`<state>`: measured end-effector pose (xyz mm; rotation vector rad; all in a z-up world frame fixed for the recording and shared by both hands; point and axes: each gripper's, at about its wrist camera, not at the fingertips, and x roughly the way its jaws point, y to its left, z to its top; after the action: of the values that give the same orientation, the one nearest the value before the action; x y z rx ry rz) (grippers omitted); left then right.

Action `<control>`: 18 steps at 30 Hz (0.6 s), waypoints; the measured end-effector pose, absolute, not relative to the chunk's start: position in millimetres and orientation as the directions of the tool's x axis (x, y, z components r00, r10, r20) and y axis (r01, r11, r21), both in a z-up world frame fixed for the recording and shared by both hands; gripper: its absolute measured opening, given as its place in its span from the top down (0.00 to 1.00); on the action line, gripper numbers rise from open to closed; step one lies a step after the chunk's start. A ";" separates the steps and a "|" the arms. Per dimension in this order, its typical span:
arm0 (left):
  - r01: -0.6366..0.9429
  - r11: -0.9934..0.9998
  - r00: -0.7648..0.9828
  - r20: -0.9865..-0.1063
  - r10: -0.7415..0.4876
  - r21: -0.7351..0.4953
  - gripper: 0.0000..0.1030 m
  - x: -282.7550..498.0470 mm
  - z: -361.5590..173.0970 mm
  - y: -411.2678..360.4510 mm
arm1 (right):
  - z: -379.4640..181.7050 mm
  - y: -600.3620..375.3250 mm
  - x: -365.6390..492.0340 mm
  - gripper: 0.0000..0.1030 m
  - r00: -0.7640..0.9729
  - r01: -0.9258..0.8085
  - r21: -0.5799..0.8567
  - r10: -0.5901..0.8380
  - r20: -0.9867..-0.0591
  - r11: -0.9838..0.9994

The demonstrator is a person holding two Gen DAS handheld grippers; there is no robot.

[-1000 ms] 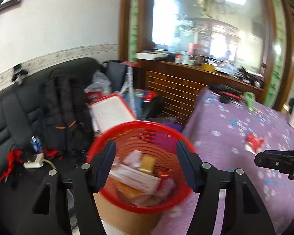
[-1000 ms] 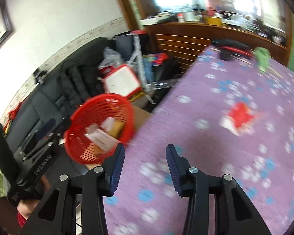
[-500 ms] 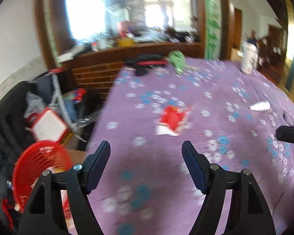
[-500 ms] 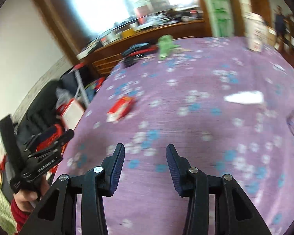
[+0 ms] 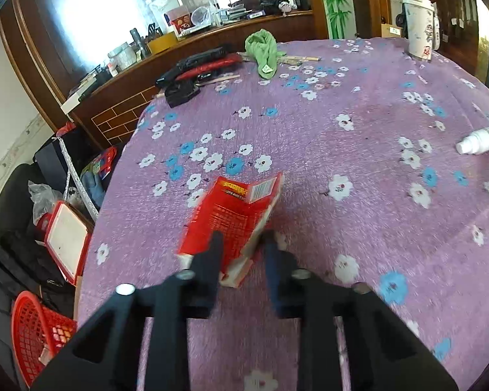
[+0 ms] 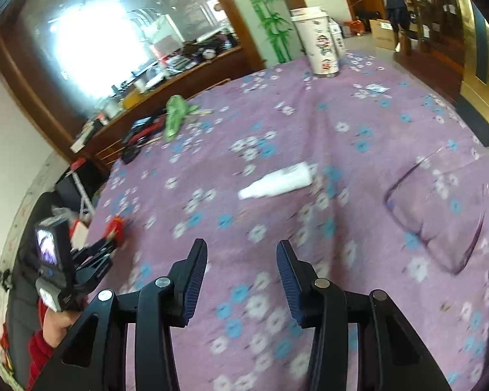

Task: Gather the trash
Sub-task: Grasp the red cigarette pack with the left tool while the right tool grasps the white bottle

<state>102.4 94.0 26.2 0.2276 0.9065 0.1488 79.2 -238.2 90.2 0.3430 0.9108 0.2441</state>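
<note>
- The left gripper (image 5: 239, 239) has just been closing, its jaws narrowed around the near edge of a crumpled red wrapper (image 5: 234, 215) lying on the purple flowered tablecloth (image 5: 358, 163), apparently pinching it for lifting.
- The right gripper (image 6: 241, 260) hangs half spread and empty over the cloth, likely lined up for the white bottle (image 6: 277, 184) lying farther ahead.
- The red basket (image 5: 32, 329) waits off the table's near-left edge, seemingly where collected trash goes.
</note>
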 end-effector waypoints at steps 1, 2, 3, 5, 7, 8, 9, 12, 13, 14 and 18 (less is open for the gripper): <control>-0.034 0.967 0.605 -0.765 0.221 0.252 0.93 104.2 24.7 95.4 | 88.7 -242.0 90.5 0.54 0.591 -0.050 0.378 0.333 -0.735 0.924; -0.040 0.969 0.605 -0.766 0.219 0.245 0.96 105.0 23.6 97.7 | 86.5 -245.3 99.3 0.54 0.590 -0.040 0.368 0.319 -0.742 0.929; -0.052 0.970 0.606 -0.764 0.221 0.239 0.97 105.0 22.8 100.2 | 84.5 -247.4 108.9 0.54 0.586 -0.035 0.361 0.312 -0.748 0.932; -0.065 0.971 0.612 -0.759 0.221 0.231 0.97 101.1 23.8 103.3 | 79.2 -251.5 133.9 0.54 0.579 -0.027 0.343 0.295 -0.760 0.939; -0.066 0.980 0.624 -0.758 0.189 0.189 0.98 93.4 29.2 106.7 | 74.5 -251.6 156.0 0.54 0.576 -0.027 0.317 0.273 -0.770 0.948; -0.066 0.985 0.629 -0.760 0.166 0.161 0.98 88.8 32.8 108.6 | 71.2 -252.0 168.5 0.54 0.574 -0.031 0.314 0.274 -0.772 0.949; -0.064 0.991 0.638 -0.758 0.133 0.120 0.98 81.7 38.7 111.2 | 67.4 -252.0 180.8 0.54 0.571 -0.037 0.312 0.276 -0.773 0.949; -0.057 0.996 0.662 -0.745 0.085 0.064 0.98 64.7 52.3 111.9 | 52.9 -249.3 210.5 0.54 0.540 -0.053 0.311 0.289 -0.790 0.949; -0.051 0.998 0.667 -0.743 0.065 0.041 0.98 58.7 55.9 111.9 | 48.7 -248.2 216.9 0.54 0.535 -0.059 0.312 0.294 -0.792 0.948; -0.047 0.999 0.670 -0.741 0.048 0.023 0.98 52.9 59.4 111.3 | 42.6 -246.2 225.0 0.54 0.522 -0.070 0.311 0.300 -0.798 0.948; -0.020 1.000 0.696 -0.718 0.013 -0.001 0.98 29.2 72.4 103.5 | 27.5 -242.5 240.6 0.54 0.482 -0.091 0.328 0.330 -0.812 0.940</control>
<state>29.2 103.5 72.4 -0.0087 0.8004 0.0185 240.6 -242.5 27.5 0.2544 1.0394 0.2600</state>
